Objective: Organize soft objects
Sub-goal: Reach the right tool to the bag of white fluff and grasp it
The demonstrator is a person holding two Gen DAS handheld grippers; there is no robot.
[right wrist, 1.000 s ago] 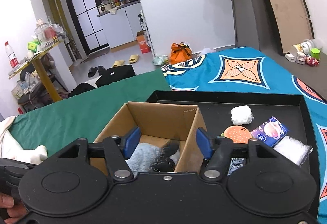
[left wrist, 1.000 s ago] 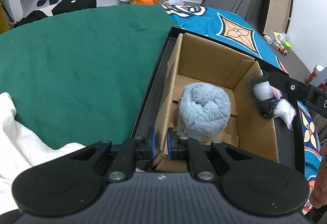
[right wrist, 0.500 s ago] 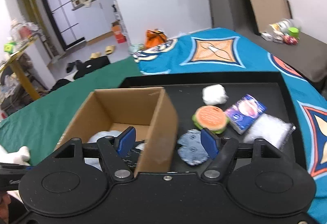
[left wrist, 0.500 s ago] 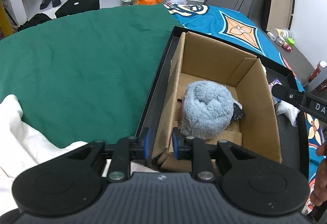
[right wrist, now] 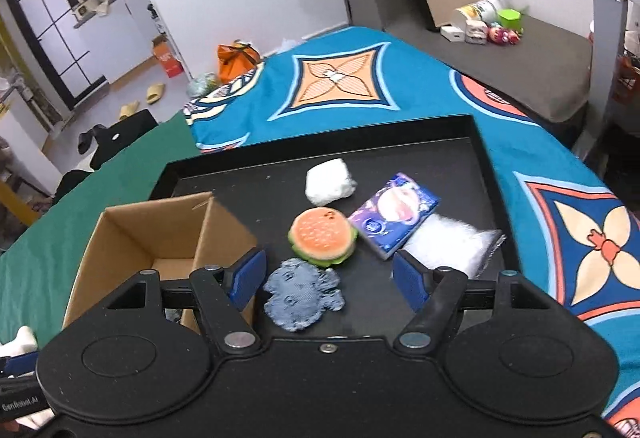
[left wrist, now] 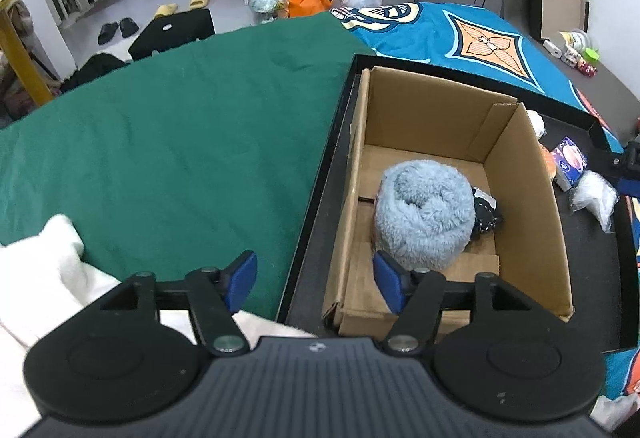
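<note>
A cardboard box stands in a black tray. It holds a rolled fluffy blue towel and a dark soft item. My left gripper is open and empty, straddling the box's near left wall. My right gripper is open and empty above the tray, over a grey-blue knit piece. Beyond it lie a burger plush, a white soft lump, a purple tissue pack and a clear bag of white stuff. The box stands at its left.
The tray sits where a green cloth meets a blue patterned cloth. A white fluffy blanket lies at my near left. Bottles and toys stand on a grey surface at the far right.
My left gripper let go of the box wall, opened wide and pulled back. My right gripper swung right, away from the box to over the loose items in the tray.
</note>
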